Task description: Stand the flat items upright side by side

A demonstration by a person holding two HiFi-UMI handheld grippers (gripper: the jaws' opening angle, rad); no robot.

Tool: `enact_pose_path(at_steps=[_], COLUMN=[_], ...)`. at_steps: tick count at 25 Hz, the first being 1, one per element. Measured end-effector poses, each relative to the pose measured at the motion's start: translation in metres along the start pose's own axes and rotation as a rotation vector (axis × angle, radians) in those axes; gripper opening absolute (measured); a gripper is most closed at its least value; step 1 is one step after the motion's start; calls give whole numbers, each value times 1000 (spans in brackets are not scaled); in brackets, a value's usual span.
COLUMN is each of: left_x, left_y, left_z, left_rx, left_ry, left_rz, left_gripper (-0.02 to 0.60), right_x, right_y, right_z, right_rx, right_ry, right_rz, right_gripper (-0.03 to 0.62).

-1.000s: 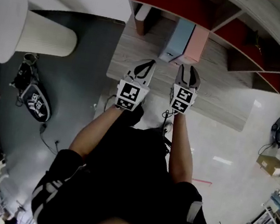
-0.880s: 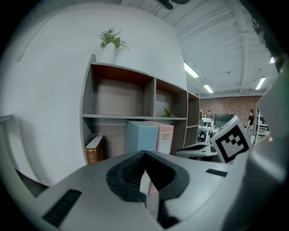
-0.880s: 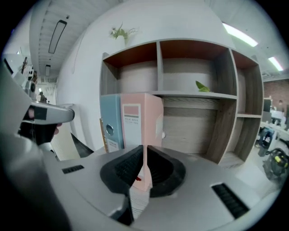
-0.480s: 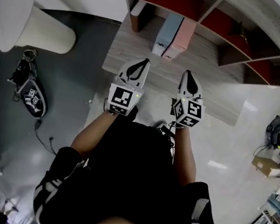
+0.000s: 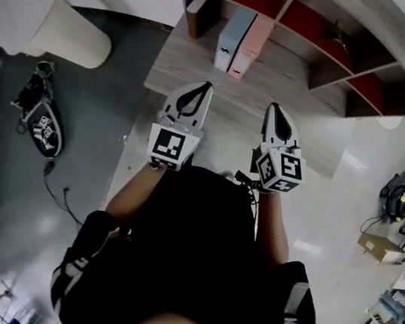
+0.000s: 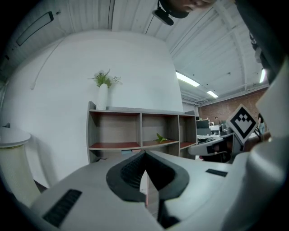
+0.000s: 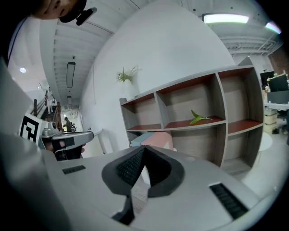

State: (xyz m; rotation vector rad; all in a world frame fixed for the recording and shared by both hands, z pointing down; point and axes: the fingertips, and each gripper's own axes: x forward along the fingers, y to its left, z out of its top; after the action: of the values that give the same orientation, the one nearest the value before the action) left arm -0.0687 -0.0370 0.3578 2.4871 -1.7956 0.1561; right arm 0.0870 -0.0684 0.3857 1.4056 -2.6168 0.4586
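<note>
Pale glossy floor (image 5: 324, 215) meets a grey patch (image 5: 89, 155) under the person, whose black shirt (image 5: 193, 270) fills the lower part of the head view. Both forearms reach forward, each with a gripper.

On the left gripper (image 5: 203, 87), the left cube (image 5: 168, 147) faces up with a black-and-white square marker. This gripper's jaws are pressed together at the tips, with nothing between them. The right gripper (image 5: 271, 107) has the right cube (image 5: 281, 170), also printed with square markers, and its jaws are closed and empty too. The patterns are codes, not letters. The grippers lie side by side, apart, above the near edge of a wood-grain surface (image 5: 289, 95).

Farther along that surface, a blue folder (image 5: 230, 38) and a pink folder (image 5: 252, 45) stand upright, touching side by side, just in front of a shelf unit (image 7: 220, 103) with red-brown boards. Any print on their near ends is too small to read.

A green leafy sprig (image 7: 198, 118) lies on a middle shelf, and a white vase (image 7: 128, 88) of greenery stands on top. At far left, a white cylinder (image 5: 48, 26) lies near a spare gripper (image 5: 43, 132) on the grey floor.
</note>
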Motion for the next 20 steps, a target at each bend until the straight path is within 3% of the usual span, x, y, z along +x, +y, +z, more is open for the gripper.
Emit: enact_pose_path(at_steps=[20], left_x=[3], left_y=[-18], left_z=[14], left_rx=[18], left_ry=[-18], left_rz=[-27], left_gripper=[21], right_x=[-15], right_y=[-10], right_z=[8], right_rx=[-17], right_ry=[-11], right_rz=[7], right_gripper=[25])
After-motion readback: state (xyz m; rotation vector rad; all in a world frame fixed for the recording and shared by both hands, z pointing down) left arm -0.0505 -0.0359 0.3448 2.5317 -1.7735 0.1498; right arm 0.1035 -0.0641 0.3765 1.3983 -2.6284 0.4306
